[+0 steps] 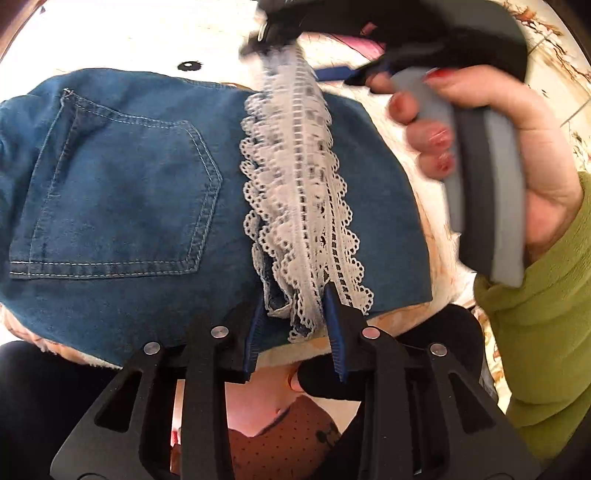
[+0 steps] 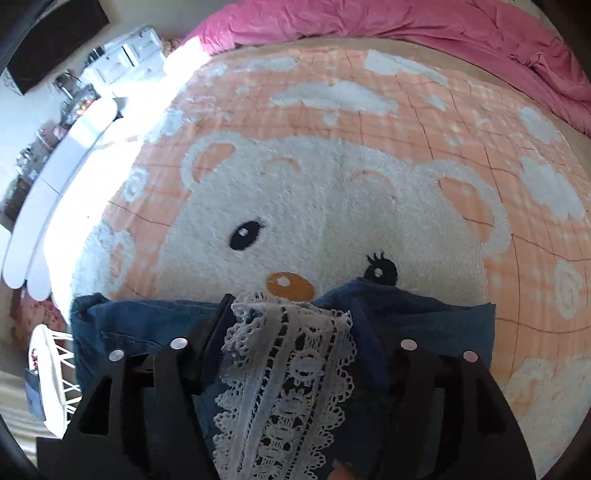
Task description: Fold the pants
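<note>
Blue denim pants with a back pocket lie folded on a bear-print blanket. A white lace-trimmed hem is stretched over them between both grippers. My left gripper is shut on the near end of the lace hem. My right gripper is shut on the other end of the lace hem, above the denim. In the left wrist view the right gripper's body sits in a hand with red nails at the right.
The peach and white bear blanket covers the bed. A pink duvet lies along its far side. White furniture stands left of the bed. A green sleeve is at the right of the left wrist view.
</note>
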`<action>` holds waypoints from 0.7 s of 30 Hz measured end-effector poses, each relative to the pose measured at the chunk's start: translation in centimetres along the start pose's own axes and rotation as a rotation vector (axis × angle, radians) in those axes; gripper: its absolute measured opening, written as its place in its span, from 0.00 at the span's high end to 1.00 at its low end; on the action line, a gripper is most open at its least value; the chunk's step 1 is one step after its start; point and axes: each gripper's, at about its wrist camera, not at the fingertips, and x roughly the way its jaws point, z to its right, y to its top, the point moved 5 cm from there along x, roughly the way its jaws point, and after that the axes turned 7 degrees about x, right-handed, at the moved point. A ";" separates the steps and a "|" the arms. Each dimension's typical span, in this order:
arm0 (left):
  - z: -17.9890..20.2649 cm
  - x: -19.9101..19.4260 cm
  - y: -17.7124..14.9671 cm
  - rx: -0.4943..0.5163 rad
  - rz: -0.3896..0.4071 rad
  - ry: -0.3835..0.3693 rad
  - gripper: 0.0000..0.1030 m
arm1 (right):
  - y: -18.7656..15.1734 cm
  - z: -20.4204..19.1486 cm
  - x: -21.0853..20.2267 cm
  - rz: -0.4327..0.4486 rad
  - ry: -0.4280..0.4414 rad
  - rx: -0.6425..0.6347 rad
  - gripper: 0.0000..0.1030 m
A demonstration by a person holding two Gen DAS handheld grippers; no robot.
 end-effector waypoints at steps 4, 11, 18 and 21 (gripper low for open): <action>0.7 0.5 -0.1 0.012 0.001 -0.006 0.76 | -0.3 1.4 -4.4 0.085 -0.006 -0.027 0.28; 0.1 -0.8 0.5 0.022 0.026 -0.004 0.75 | -1.7 2.7 -3.6 0.064 -0.092 -0.105 0.28; -1.0 -1.8 1.2 -0.013 0.054 -0.003 0.67 | -0.8 3.5 1.1 -0.053 -0.177 -0.232 0.46; -1.3 -0.9 1.5 -0.038 0.044 -0.032 0.76 | -1.8 5.2 2.7 -0.087 -0.271 -0.233 0.82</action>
